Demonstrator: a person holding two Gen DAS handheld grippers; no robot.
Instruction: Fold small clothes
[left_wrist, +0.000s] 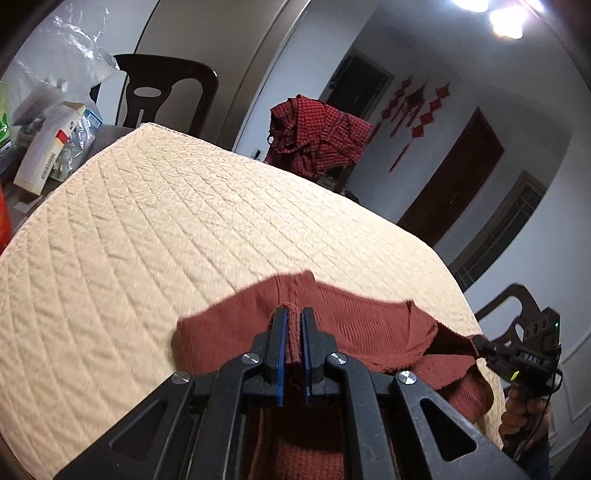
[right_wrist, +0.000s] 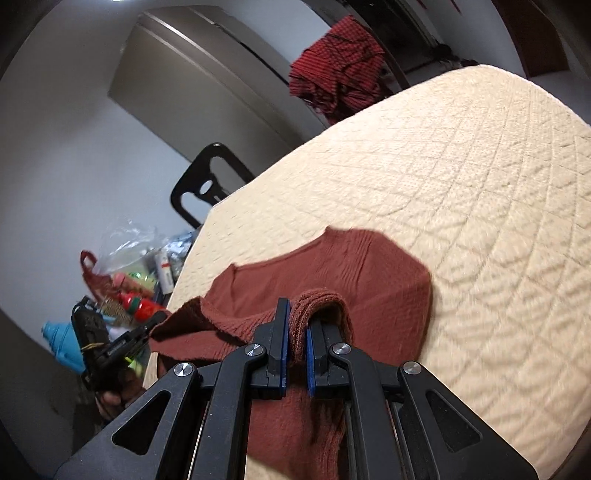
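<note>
A cream quilted cover (left_wrist: 184, 221) spreads over the table, with a red checked cloth (left_wrist: 317, 136) draped behind it and clutter at the far side. The left gripper (left_wrist: 293, 317) is clamped on a bunched edge of the rust-red knit garment (left_wrist: 351, 325), fabric pinched between its blue pads. The right gripper (right_wrist: 297, 314) is likewise closed on a thick fold of the same garment (right_wrist: 351, 277). The garment lies on the cover just ahead of both claws, its near part apparently lifted, though blur makes that uncertain.
</note>
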